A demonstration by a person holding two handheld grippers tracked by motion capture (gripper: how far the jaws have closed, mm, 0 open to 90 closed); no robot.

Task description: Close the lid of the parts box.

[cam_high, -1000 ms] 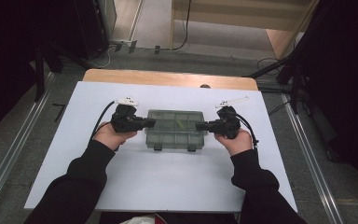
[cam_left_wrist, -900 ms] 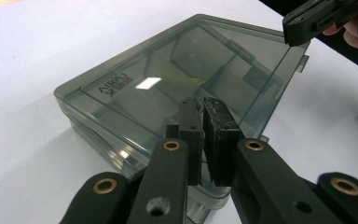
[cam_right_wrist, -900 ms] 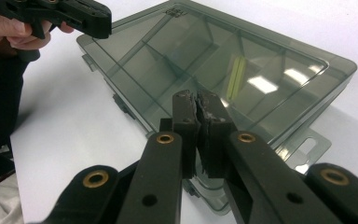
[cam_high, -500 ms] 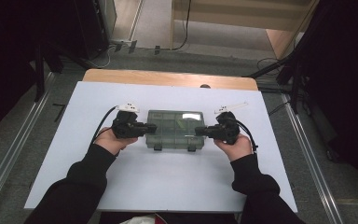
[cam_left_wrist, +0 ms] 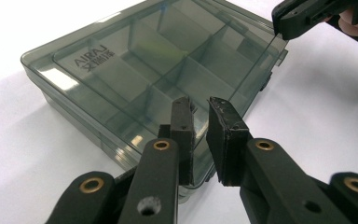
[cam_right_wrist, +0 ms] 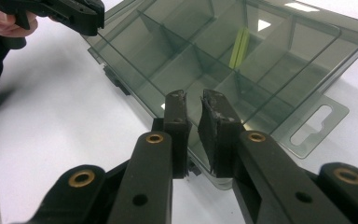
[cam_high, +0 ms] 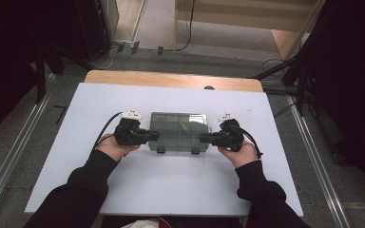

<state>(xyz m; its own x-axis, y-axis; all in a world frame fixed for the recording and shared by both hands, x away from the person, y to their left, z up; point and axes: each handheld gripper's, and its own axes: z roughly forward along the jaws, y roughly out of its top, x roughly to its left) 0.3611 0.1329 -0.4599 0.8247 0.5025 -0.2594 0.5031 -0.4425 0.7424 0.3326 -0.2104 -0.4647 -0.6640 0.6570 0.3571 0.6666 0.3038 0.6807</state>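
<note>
A smoky translucent compartment box (cam_high: 180, 130) lies lid-down-shut on the white table (cam_high: 180, 190), latches toward the person. My left gripper (cam_high: 154, 135) is at its left end and my right gripper (cam_high: 204, 138) at its right end, both pointing inward. In the left gripper view the jaws of the left gripper (cam_left_wrist: 200, 105) stand a narrow gap apart over the box (cam_left_wrist: 135, 65) corner, with nothing between them. The right gripper (cam_right_wrist: 193, 98) looks the same over the opposite end of the box (cam_right_wrist: 261, 51). Both pairs of jaws have just been opening. A yellow-green piece (cam_right_wrist: 239, 46) lies in one compartment.
A wooden strip (cam_high: 171, 80) runs along the table's far edge. Metal rails (cam_high: 9, 156) flank the table on the floor, with cables and dark stands beyond. The box has a hang tab (cam_right_wrist: 314, 126) on its far side. Bare table surrounds the box.
Both hands have shifted slightly toward the near side of the table along the box's ends. The box has stayed in place.
</note>
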